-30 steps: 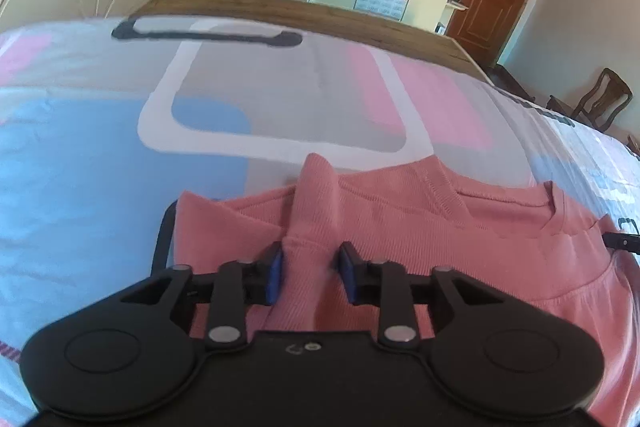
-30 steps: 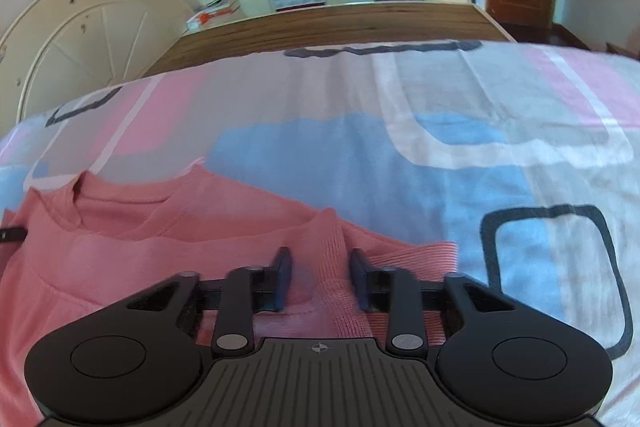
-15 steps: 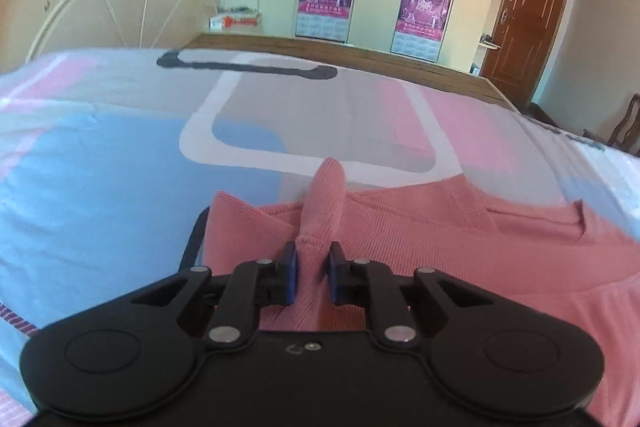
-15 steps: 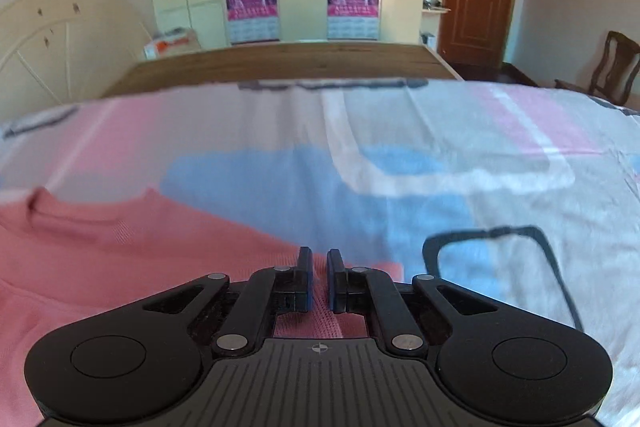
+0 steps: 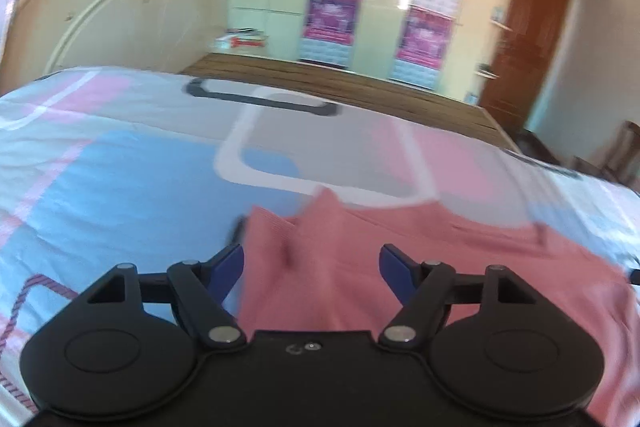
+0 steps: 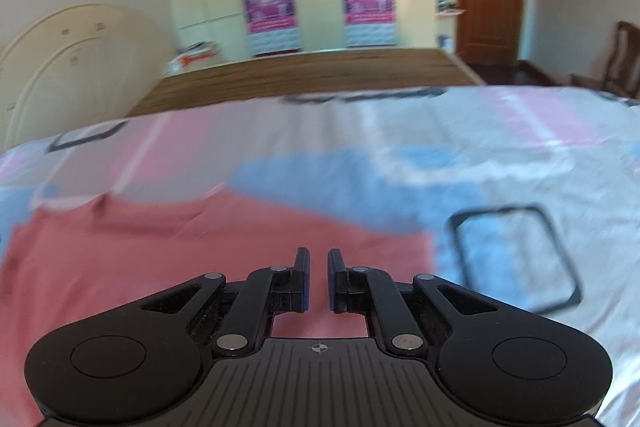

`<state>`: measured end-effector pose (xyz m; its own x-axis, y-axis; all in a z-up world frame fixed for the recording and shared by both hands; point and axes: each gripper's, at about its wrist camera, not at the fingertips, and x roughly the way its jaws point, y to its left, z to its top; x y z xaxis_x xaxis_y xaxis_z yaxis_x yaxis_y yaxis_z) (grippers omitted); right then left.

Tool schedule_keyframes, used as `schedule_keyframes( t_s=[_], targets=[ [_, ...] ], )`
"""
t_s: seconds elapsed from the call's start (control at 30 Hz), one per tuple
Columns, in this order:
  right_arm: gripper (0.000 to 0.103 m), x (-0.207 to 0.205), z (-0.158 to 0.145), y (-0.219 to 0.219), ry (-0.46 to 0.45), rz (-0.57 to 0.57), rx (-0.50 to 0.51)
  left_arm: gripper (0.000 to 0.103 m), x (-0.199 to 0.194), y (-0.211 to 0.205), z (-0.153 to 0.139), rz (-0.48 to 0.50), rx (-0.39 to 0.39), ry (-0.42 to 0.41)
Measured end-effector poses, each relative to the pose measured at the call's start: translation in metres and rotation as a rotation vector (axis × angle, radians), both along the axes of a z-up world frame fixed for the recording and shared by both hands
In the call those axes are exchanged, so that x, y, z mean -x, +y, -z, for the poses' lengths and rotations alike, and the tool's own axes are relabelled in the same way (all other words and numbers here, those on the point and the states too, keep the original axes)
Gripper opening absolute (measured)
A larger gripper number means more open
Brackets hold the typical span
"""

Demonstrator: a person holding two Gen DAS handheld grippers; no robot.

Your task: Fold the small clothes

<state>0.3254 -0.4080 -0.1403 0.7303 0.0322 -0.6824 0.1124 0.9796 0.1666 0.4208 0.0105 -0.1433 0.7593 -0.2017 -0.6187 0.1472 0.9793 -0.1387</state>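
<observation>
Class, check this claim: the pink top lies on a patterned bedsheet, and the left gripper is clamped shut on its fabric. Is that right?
Not quite. The left wrist view shows the left gripper open, having just released the pink top, which lies on the patterned bedsheet.

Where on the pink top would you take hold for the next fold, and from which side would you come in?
Probably the raised ridge of the pink top near its left edge, which stands up from the bedsheet while the rest lies flat. Come from the near side, angled down, with the pads either side of the ridge. The left claw has just opened and already straddles it.
</observation>
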Motion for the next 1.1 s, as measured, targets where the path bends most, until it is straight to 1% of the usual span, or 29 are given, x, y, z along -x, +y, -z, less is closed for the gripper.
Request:
schedule_keyframes(
  t_s=[0.07, 0.13, 0.2, 0.27, 0.33, 0.37, 0.4, 0.47, 0.57, 0.63, 0.67, 0.73, 0.8, 0.93, 1.0, 1.07, 1.1],
  targets=[
    [0.007, 0.012, 0.002, 0.024, 0.011, -0.045, -0.01, 0.073, 0.014, -0.016, 0.002, 0.067, 0.003, 0.013],
    [0.007, 0.022, 0.004, 0.049, 0.018, -0.095, -0.021, 0.073, 0.023, -0.031, 0.012, 0.11, -0.002, 0.035],
    [0.007, 0.027, 0.01, 0.068, 0.022, -0.125, 0.0, 0.073, 0.027, -0.038, 0.026, 0.119, -0.012, 0.06],
    [0.007, 0.032, 0.018, 0.076, 0.042, -0.126, 0.01, 0.073, 0.033, -0.037, 0.041, 0.103, -0.032, 0.087],
    [0.007, 0.038, 0.028, 0.072, 0.059, -0.101, 0.038, 0.074, 0.036, -0.027, 0.052, 0.086, -0.048, 0.104],
    [0.007, 0.042, 0.032, 0.066, 0.063, -0.084, 0.045, 0.074, 0.039, -0.023, 0.054, 0.082, -0.057, 0.092],
    [0.006, 0.046, 0.035, 0.058, 0.066, -0.058, 0.052, 0.071, 0.041, -0.02, 0.055, 0.077, -0.085, 0.09],
    [0.007, 0.053, 0.04, 0.042, 0.072, -0.015, 0.059, 0.071, 0.045, -0.016, 0.055, 0.085, -0.109, 0.082],
    [0.007, 0.061, 0.032, 0.035, 0.095, 0.032, 0.053, 0.071, 0.054, -0.013, 0.046, 0.066, -0.097, 0.095],
    [0.007, 0.072, 0.022, 0.038, 0.063, 0.03, 0.026, 0.071, 0.062, -0.014, 0.041, 0.081, -0.089, 0.087],
    [0.007, 0.076, 0.021, 0.043, 0.059, 0.018, 0.029, 0.071, 0.065, -0.015, 0.041, 0.085, -0.099, 0.091],
    [0.007, 0.085, 0.028, 0.055, 0.097, -0.025, 0.078, 0.07, 0.072, -0.012, 0.048, 0.071, -0.119, 0.123],
    [0.007, 0.097, 0.036, 0.058, 0.108, -0.033, 0.145, 0.071, 0.082, -0.006, 0.049, 0.07, -0.138, 0.104],
    [0.006, 0.109, 0.042, 0.046, 0.122, 0.027, 0.181, 0.07, 0.092, 0.001, 0.051, 0.087, -0.152, 0.101],
    [0.006, 0.114, 0.043, 0.041, 0.126, 0.048, 0.167, 0.07, 0.096, 0.001, 0.052, 0.089, -0.164, 0.099],
    [0.007, 0.114, 0.037, 0.043, 0.145, 0.055, 0.158, 0.069, 0.098, 0.002, 0.048, 0.072, -0.15, 0.107],
    [0.007, 0.116, 0.032, 0.045, 0.136, 0.06, 0.15, 0.069, 0.1, 0.002, 0.046, 0.062, -0.138, 0.112]
  ],
)
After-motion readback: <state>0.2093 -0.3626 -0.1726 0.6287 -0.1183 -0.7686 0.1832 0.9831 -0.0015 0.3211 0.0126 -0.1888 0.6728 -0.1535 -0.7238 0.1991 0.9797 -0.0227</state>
